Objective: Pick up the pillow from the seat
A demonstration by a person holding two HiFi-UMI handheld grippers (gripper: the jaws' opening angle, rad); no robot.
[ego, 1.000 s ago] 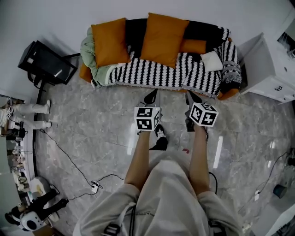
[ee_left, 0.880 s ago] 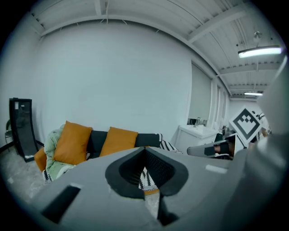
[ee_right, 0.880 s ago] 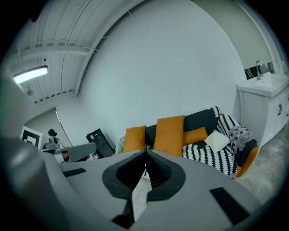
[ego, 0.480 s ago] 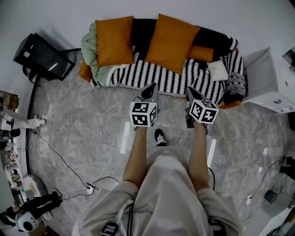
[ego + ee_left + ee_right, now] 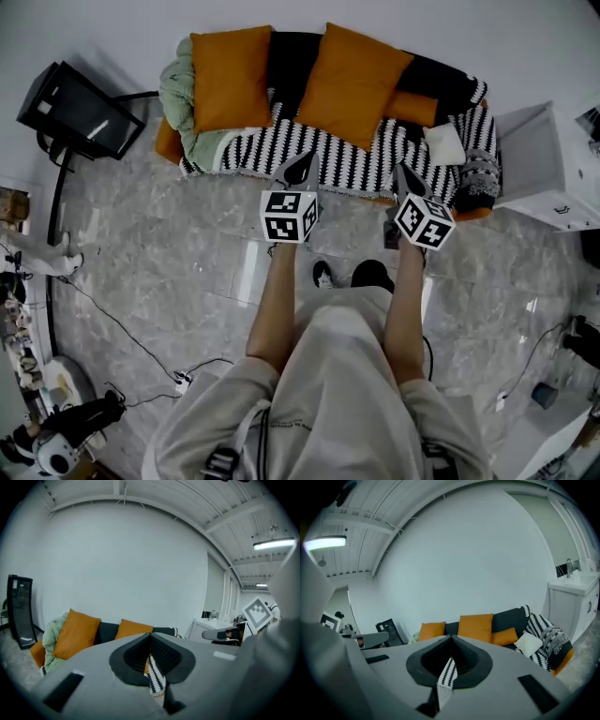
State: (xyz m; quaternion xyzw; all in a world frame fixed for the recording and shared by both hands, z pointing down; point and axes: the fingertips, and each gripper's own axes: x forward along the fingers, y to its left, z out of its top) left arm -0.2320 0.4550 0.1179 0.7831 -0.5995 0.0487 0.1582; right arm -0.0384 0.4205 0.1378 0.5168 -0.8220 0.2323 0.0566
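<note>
A sofa under a black-and-white striped cover (image 5: pixel 309 150) carries two big orange pillows (image 5: pixel 230 77) (image 5: pixel 352 82), a small orange pillow (image 5: pixel 411 108) and a small white pillow (image 5: pixel 443 143). My left gripper (image 5: pixel 298 169) hangs at the sofa's front edge, shut and empty. To its right my right gripper (image 5: pixel 410 178) is also at the front edge, shut with nothing in it. Neither touches a pillow. The left gripper view looks past the closed left gripper (image 5: pixel 151 634) at an orange pillow (image 5: pixel 77 632). Beyond the closed right gripper (image 5: pixel 451 638) in the right gripper view lie the white pillow (image 5: pixel 529 643) and an orange one (image 5: pixel 476 625).
A green blanket (image 5: pixel 183 112) is bunched on the sofa's left end. A black screen on a stand (image 5: pixel 70 111) is left of the sofa, a white cabinet (image 5: pixel 553 169) right of it. Cables (image 5: pixel 141 347) trail over the glossy stone floor at the left.
Both grippers have moved forward from over the floor up to the sofa's front edge as the person stepped closer. Both jaws have stayed shut.
</note>
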